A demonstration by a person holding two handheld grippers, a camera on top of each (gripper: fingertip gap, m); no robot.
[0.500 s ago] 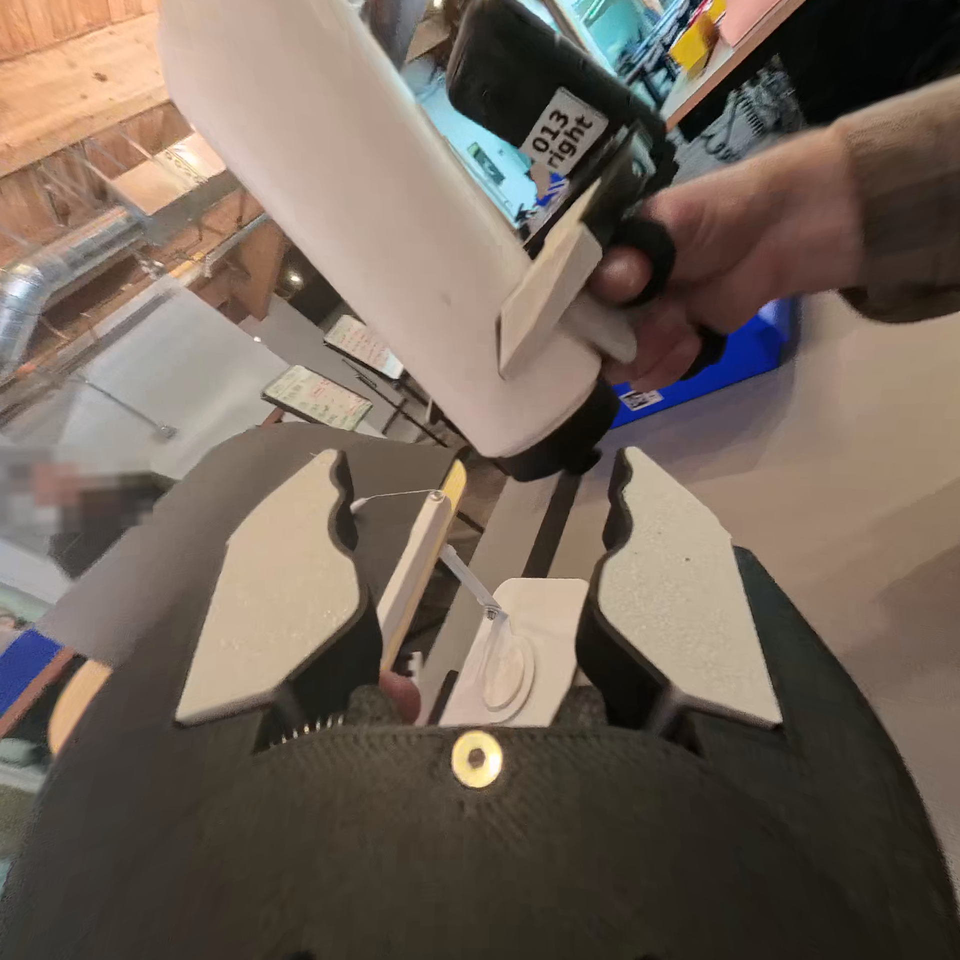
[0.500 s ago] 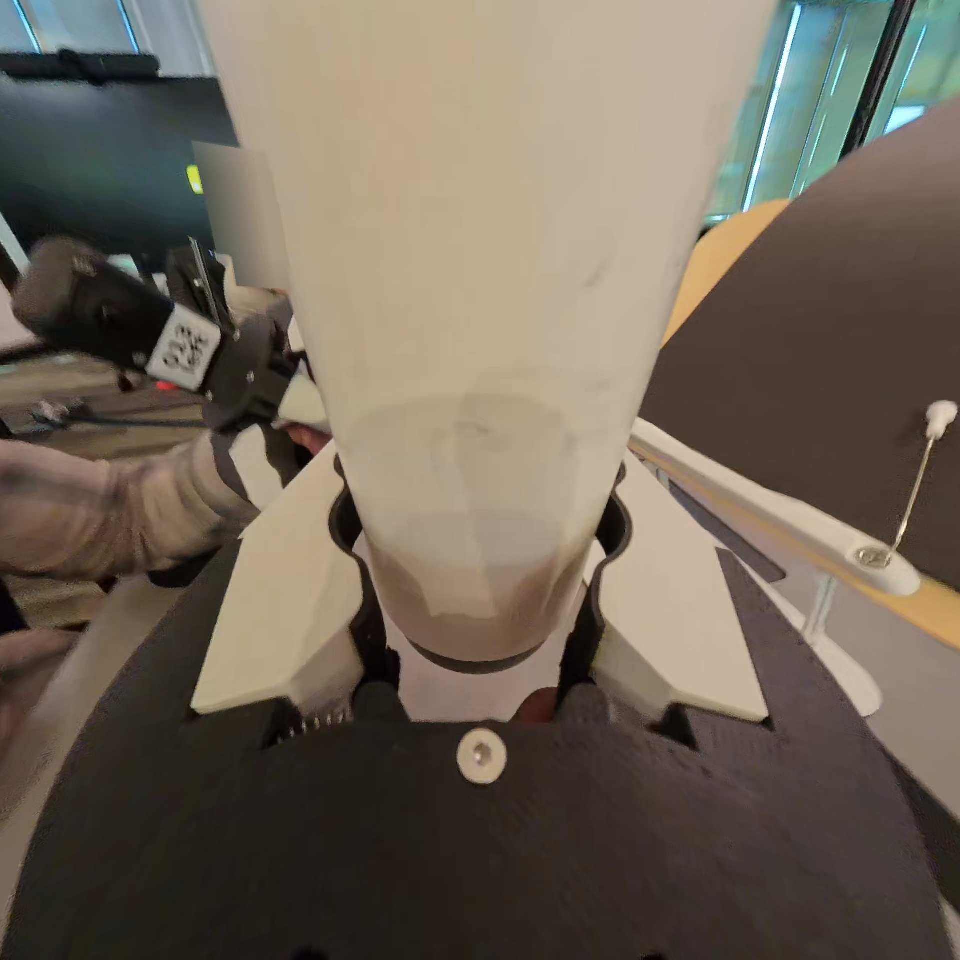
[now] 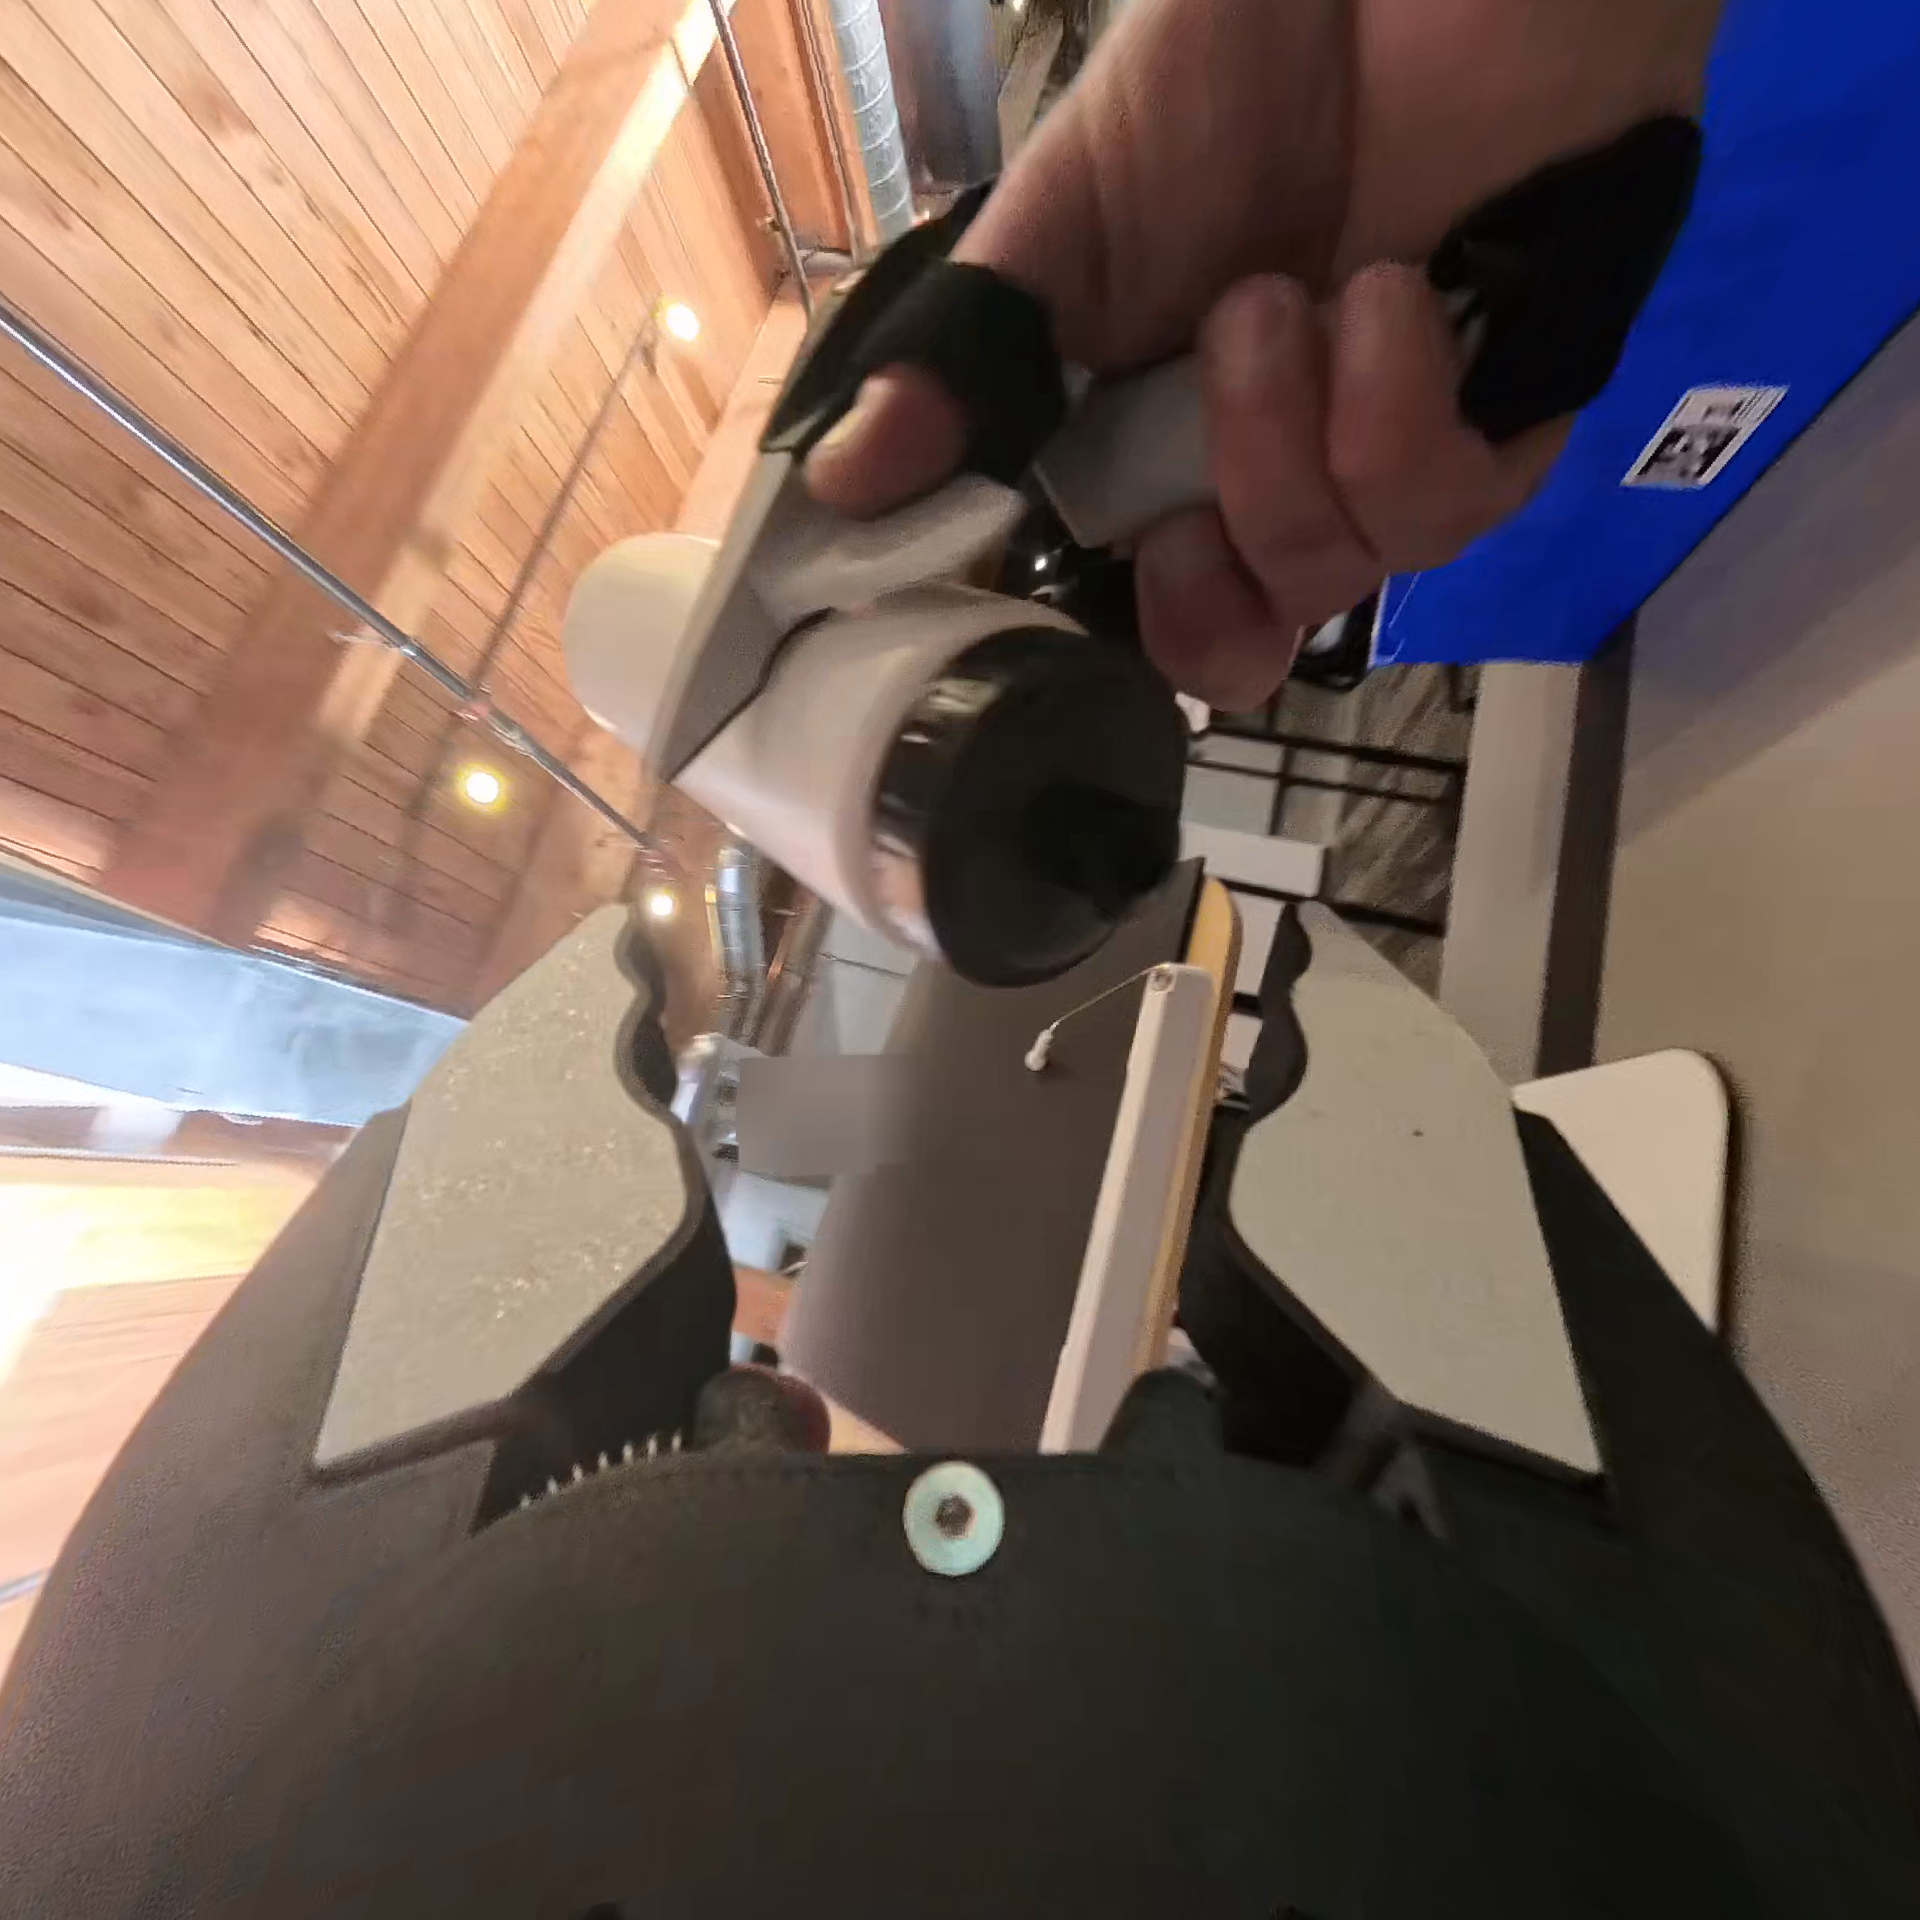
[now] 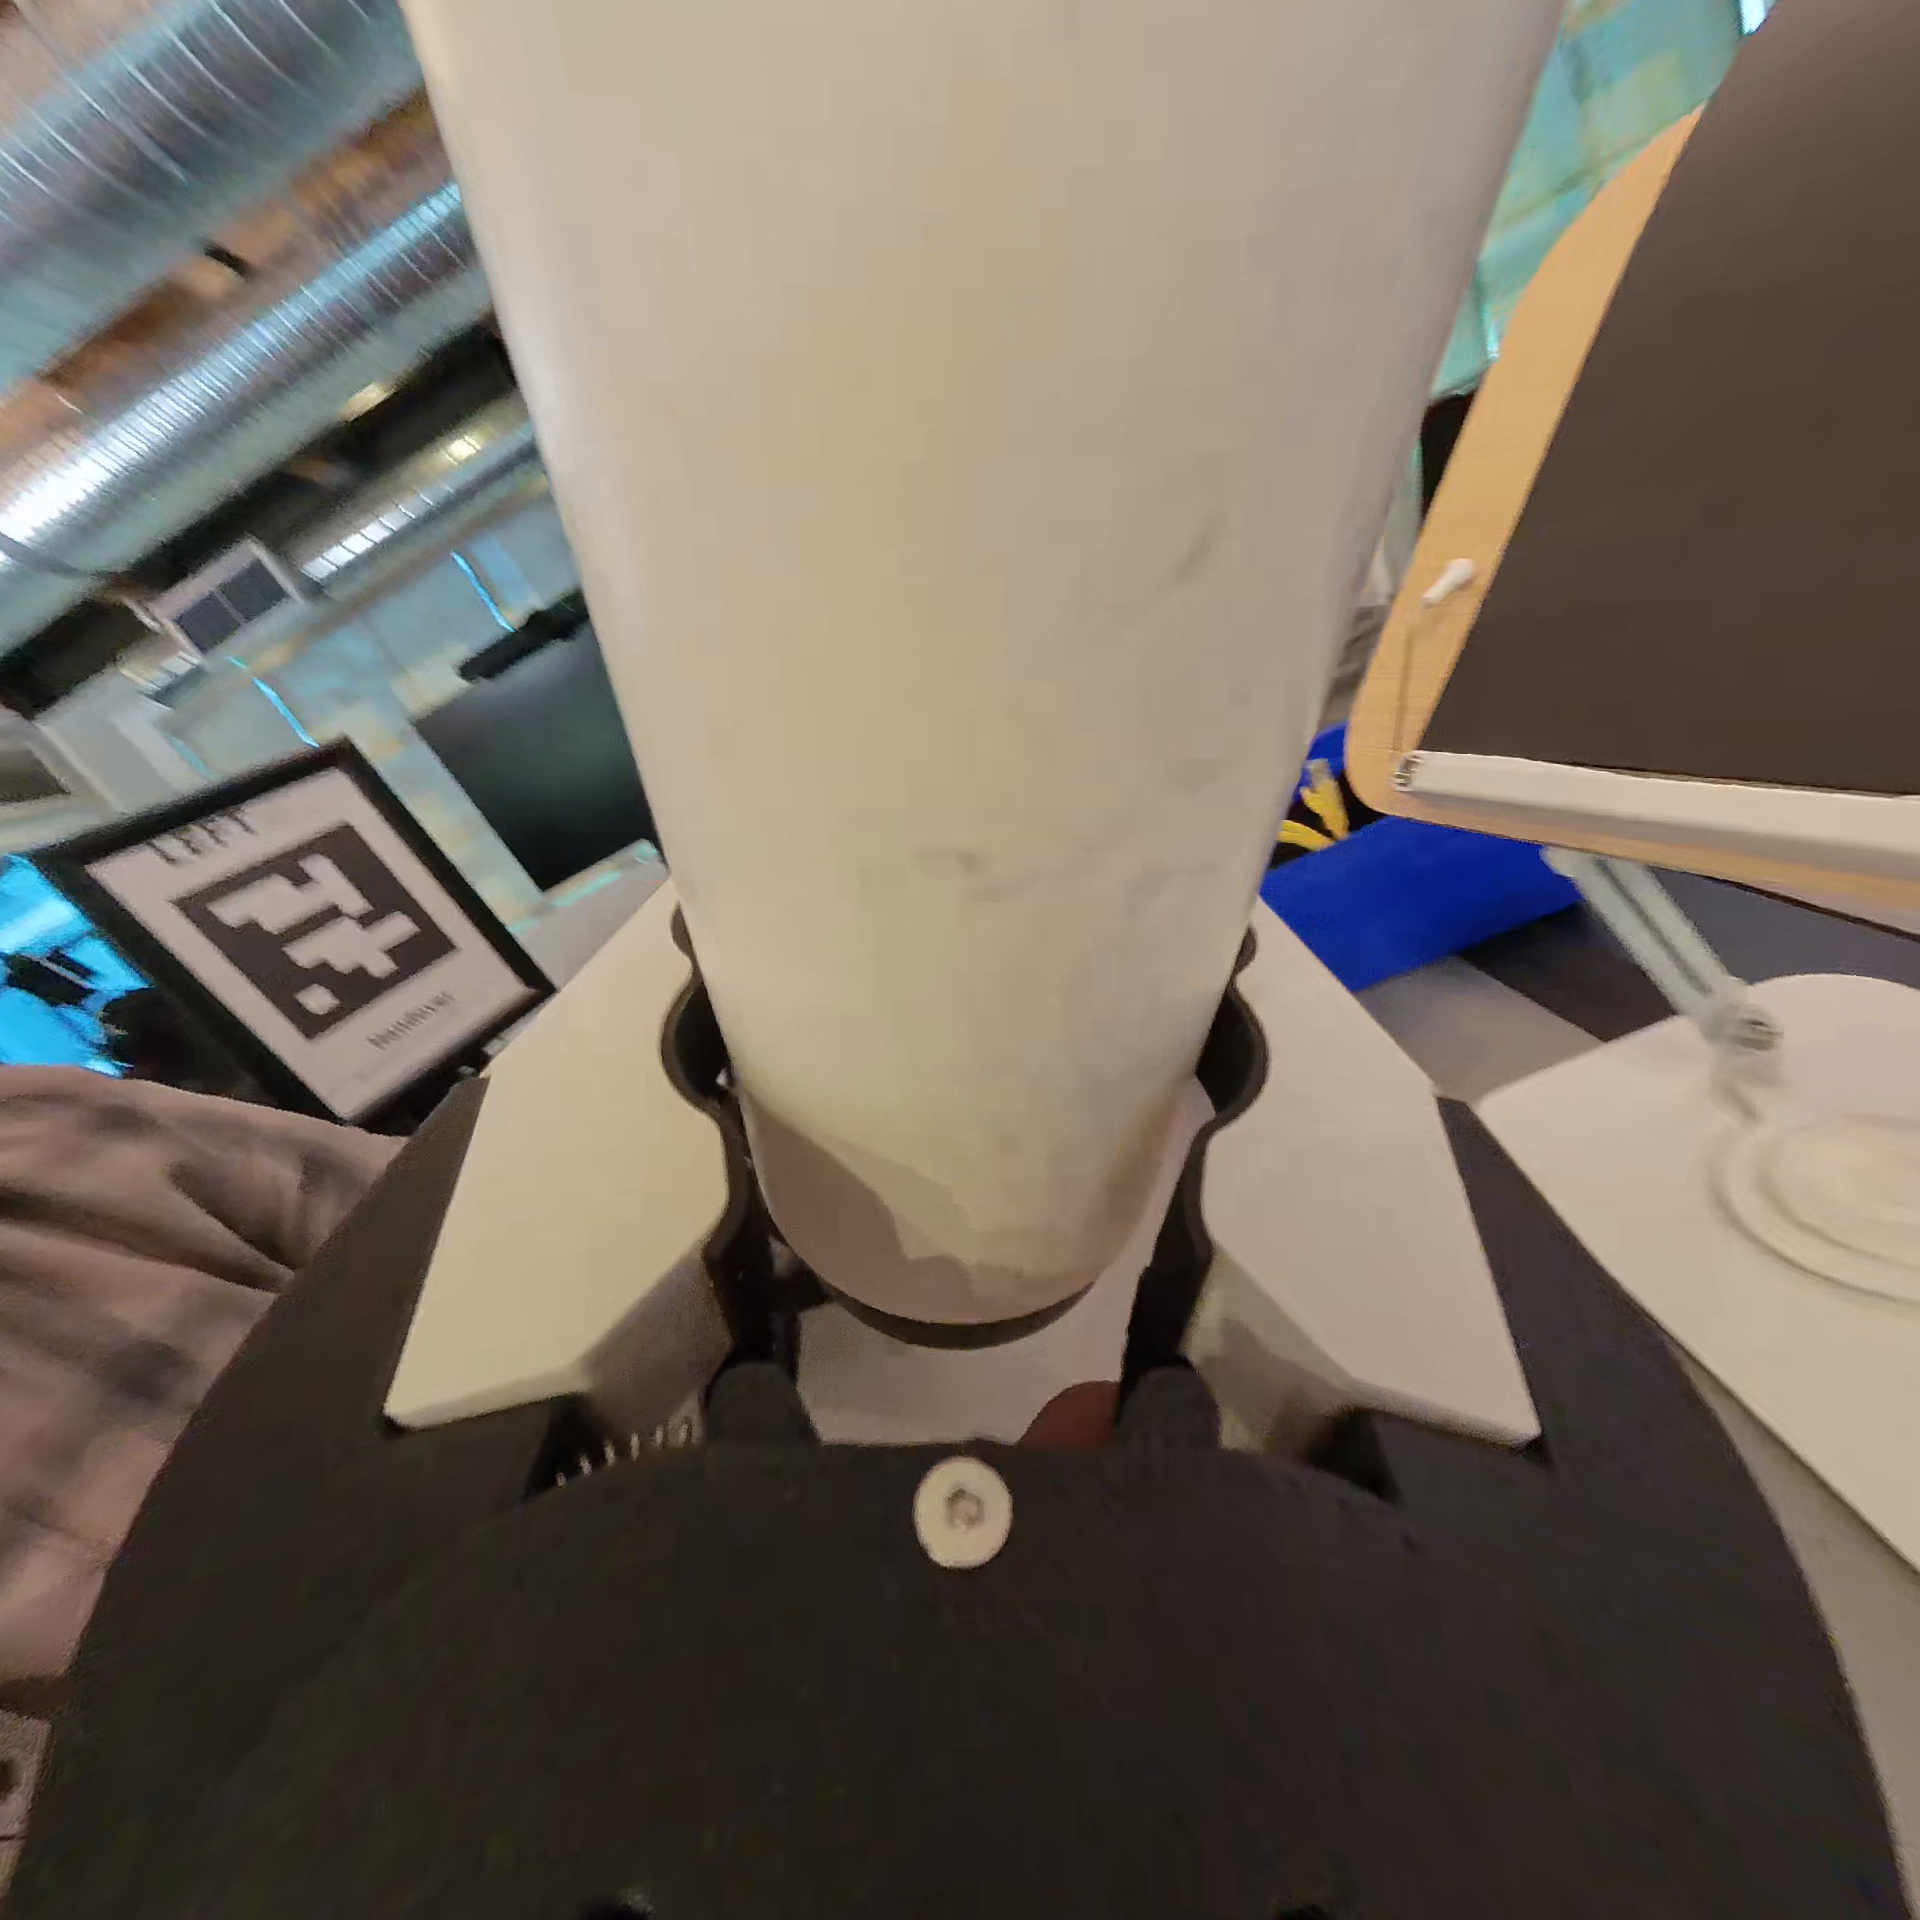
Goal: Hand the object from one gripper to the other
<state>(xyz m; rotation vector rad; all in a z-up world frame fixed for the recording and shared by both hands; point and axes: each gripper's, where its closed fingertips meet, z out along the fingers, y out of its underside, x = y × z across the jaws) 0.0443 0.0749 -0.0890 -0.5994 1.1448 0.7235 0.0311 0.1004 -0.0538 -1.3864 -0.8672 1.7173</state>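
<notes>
1. Here, in the left wrist view, the left gripper (image 3: 956, 1091) gapes empty; open air separates it from the bottle (image 3: 831, 727) above, pinched by the right gripper (image 3: 790, 582) in a hand (image 3: 1247, 343).
2. Right wrist view: the right gripper (image 4: 961, 1101) clamps the bottle (image 4: 966, 520) near its dark cap end.

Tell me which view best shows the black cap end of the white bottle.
The left wrist view: the black cap faces the camera, with the white bottle clamped in the right tongs. The right wrist view shows only a thin dark rim below the bottle's body.
</notes>
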